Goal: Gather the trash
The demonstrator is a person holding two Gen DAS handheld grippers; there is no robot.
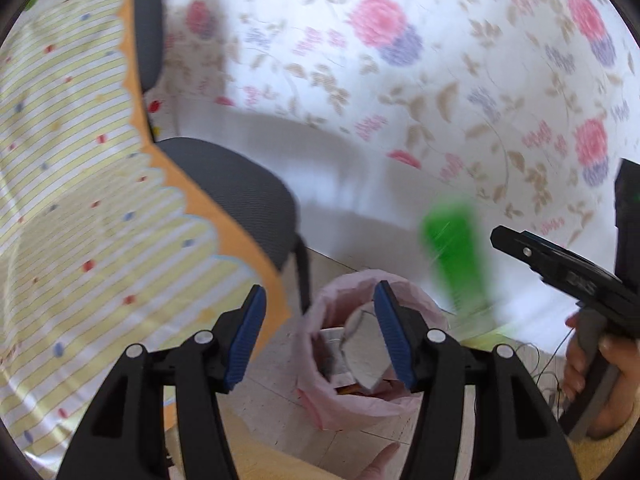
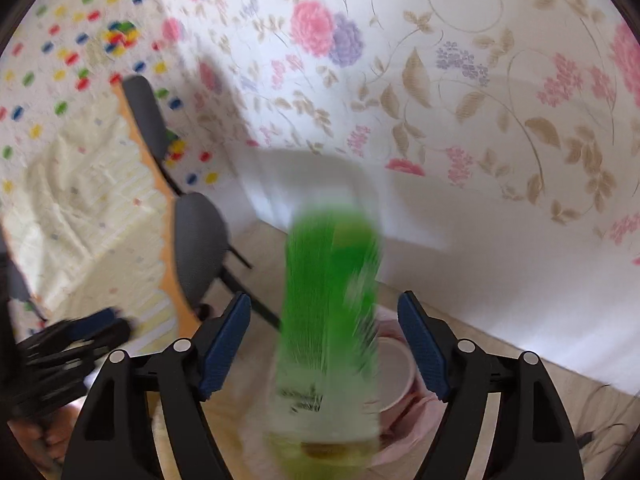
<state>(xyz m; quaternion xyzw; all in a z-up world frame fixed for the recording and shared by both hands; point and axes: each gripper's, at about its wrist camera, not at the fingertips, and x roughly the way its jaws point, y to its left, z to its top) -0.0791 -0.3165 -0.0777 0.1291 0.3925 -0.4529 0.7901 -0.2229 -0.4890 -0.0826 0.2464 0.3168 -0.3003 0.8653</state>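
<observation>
Watching green-labelled clear plastic bottle [image 2: 330, 312], motion-blurred, loose between spread fingers of right tool [image 2: 324, 344], above pink-lined trash bin [image 1: 360, 364]. Left tool [image 1: 320, 336] spread, empty. I judge bottle light, slick, crushable; mid-body hold best.

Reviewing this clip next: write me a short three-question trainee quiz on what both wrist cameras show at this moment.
1. True or false: the right gripper is clamped shut on the green bottle.
2. What lines the trash bin? A) black bag B) pink bag C) nothing
3. Which piece of furniture stands beside the striped tablecloth?

Key:
1. False. Its fingers stand wide apart, and the blurred bottle sits between them without touching either.
2. B. The left gripper, also open, points at it.
3. A grey office chair.
</observation>
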